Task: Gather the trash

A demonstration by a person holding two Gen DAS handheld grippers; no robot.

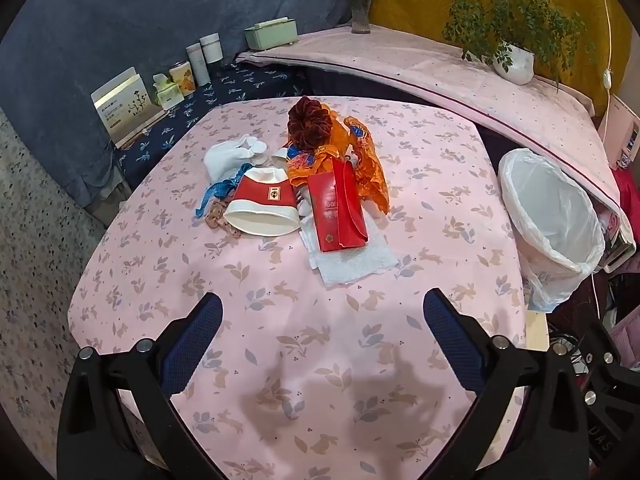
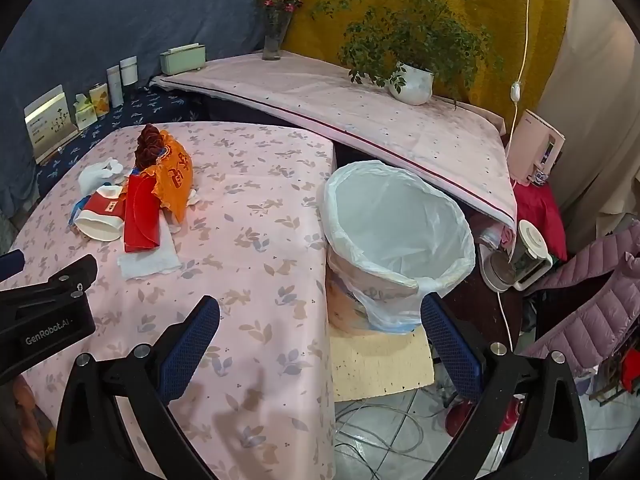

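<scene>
A heap of trash lies mid-table: a red and white paper cup (image 1: 264,206) on its side, a red paper box (image 1: 338,210) on a white napkin (image 1: 352,262), an orange wrapper (image 1: 360,160), a dark red pleated paper piece (image 1: 310,122) and a white crumpled bag (image 1: 232,154). The heap also shows in the right wrist view, with the cup (image 2: 100,216) and box (image 2: 140,216). A bin with a white liner (image 2: 396,232) stands off the table's right edge (image 1: 556,220). My left gripper (image 1: 322,312) is open and empty, short of the heap. My right gripper (image 2: 320,316) is open and empty by the bin.
The table has a pink rabbit-print cloth (image 1: 280,320). Boxes, cans and tissue packs (image 1: 168,84) line the back left ledge. A pink-covered shelf (image 2: 360,120) behind holds a potted plant (image 2: 412,80) and a vase (image 2: 274,40). A blender (image 2: 516,260), cables and clothes lie right of the bin.
</scene>
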